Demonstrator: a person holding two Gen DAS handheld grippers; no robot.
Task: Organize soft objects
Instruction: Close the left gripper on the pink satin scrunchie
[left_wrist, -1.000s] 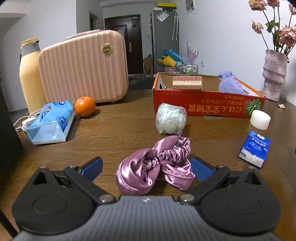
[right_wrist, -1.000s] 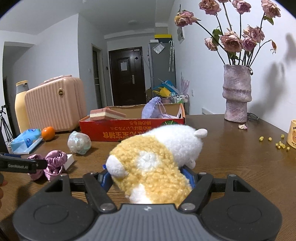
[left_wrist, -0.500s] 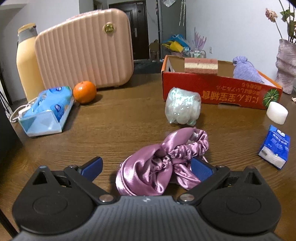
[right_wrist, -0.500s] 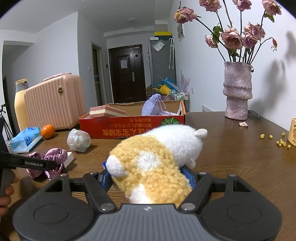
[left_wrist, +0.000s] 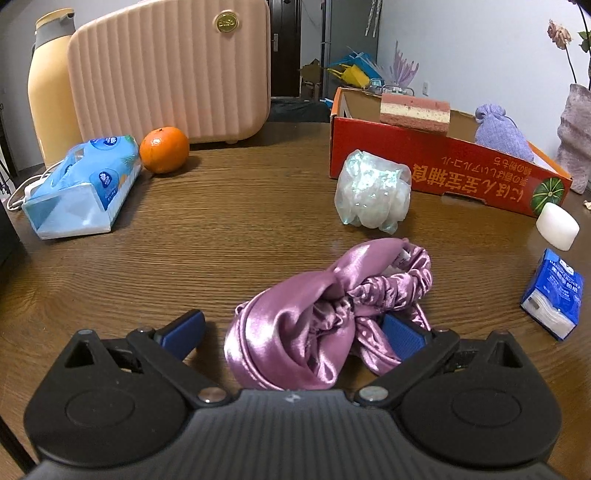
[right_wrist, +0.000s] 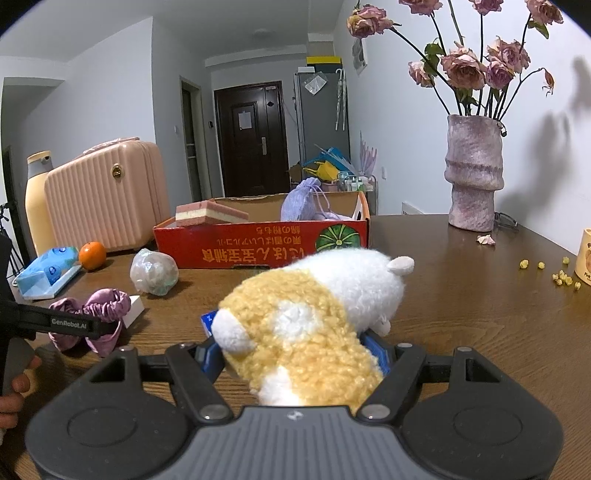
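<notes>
- Left wrist view. Left tool (left_wrist: 291, 328): jaws wide, straddling the purple satin hair band (left_wrist: 325, 314), which lies on the worktop (left_wrist: 221, 229). The right pad touches the fabric; the left pad stands clear of it, so nothing is gripped.
- Step in hand, as judged: placing the tool round the band for a pick-up. The next move calls for closing on the bunched middle so no loose loop slips free.
- Likely destination: red box (left_wrist: 443, 173), farther back on the right, already holding a sponge (left_wrist: 415, 112) and a lilac pouch (left_wrist: 498, 133). A crinkled plastic bundle (left_wrist: 373, 192) stands between band and box.
- Right wrist view. Right tool (right_wrist: 295, 350): clamped on a yellow-and-white plush toy (right_wrist: 314, 317), jaws part-way apart round its body, low over the worktop.
- Next, as judged: carry the toy over the box wall and let go inside.
</notes>
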